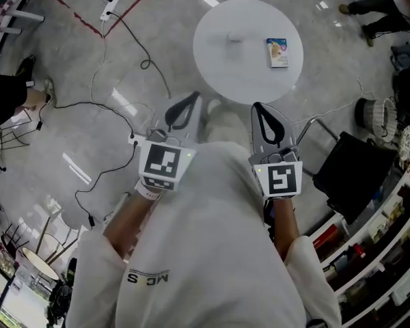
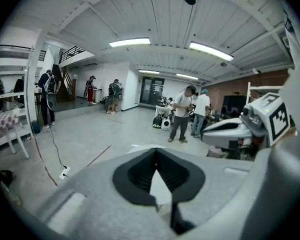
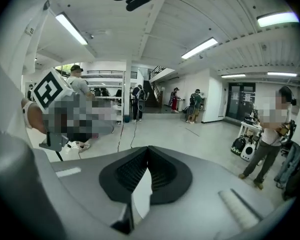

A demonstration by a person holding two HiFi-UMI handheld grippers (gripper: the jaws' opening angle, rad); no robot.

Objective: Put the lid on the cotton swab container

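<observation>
Grey-shelled left tongs (image 1: 192,100) and right tongs (image 1: 257,108) carry black ribbed pads (image 3: 125,171). Behind each sits a white cube with black square markers (image 1: 165,164). Behind those, pale long sleeves (image 1: 96,265), a top with dark lettering (image 1: 148,277).

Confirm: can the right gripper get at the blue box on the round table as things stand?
Probably, with a forward stretch: the right gripper hangs by the near edge of the table, and nothing stands between it and the blue box. Fingers shut.

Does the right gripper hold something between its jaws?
No, the right gripper has its jaws closed together at the tips with nothing between them.
</observation>
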